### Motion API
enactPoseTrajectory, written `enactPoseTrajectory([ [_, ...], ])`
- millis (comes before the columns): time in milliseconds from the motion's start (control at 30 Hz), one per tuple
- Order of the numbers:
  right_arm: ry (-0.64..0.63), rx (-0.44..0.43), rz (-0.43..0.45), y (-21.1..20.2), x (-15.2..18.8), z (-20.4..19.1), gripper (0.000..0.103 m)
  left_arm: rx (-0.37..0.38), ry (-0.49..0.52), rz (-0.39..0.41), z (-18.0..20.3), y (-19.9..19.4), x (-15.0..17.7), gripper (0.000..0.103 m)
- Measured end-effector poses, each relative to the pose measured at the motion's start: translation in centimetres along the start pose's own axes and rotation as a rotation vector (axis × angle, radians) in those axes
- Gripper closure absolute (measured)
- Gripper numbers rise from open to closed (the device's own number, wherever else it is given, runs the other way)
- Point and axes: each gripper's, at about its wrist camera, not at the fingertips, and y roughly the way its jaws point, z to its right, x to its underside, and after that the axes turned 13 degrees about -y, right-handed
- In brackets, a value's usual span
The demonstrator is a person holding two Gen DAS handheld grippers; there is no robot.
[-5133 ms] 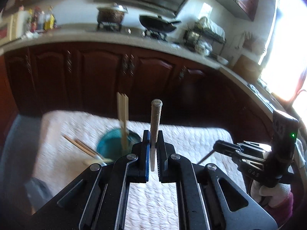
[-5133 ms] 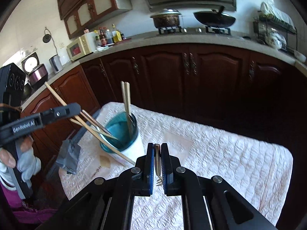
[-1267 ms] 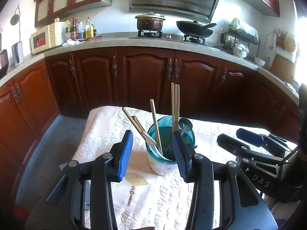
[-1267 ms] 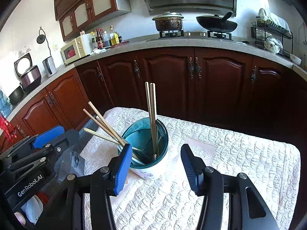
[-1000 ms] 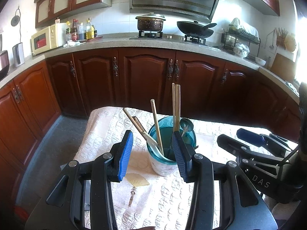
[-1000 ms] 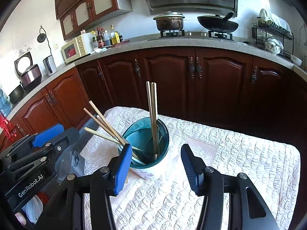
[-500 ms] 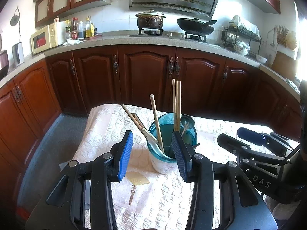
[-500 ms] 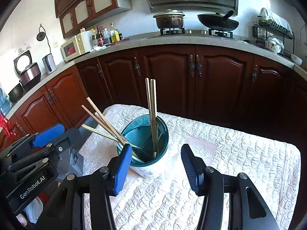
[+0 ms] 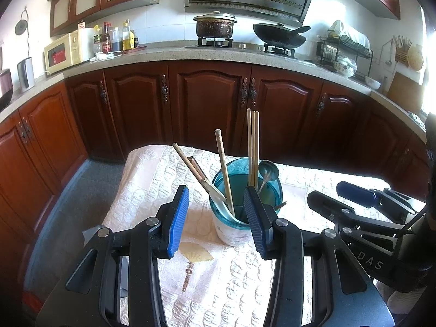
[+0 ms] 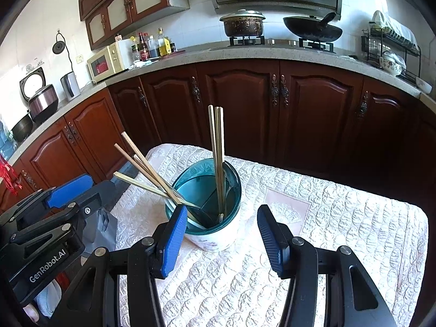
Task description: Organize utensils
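The left gripper (image 9: 216, 215) hangs over the table (image 10: 354, 218) with jaws wide and empty. Toward the table's left edge stands a teal-rimmed utensil holder (image 10: 215, 234), holding chopsticks (image 10: 218, 147) and a spoon (image 9: 268, 170). The right gripper (image 10: 222, 234) also has wide, empty jaws.

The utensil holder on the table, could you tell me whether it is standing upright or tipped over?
Upright: the utensil holder sits on its base on the quilted cloth, teal rim upward, chopsticks standing in it.
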Motion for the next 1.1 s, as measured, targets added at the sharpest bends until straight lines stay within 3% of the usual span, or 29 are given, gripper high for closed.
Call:
enactPoseTrajectory([
  [900,-0.004,-0.002,-0.019,0.8,0.4,-0.2,0.051,0.005,0.006,0.002,0.1,0.6,0.1,0.062],
  [1100,0.018,0.021,-0.021,1.0,1.8,1.4,0.049,0.013,0.003,0.000,-0.3,1.2,0.4,0.061],
])
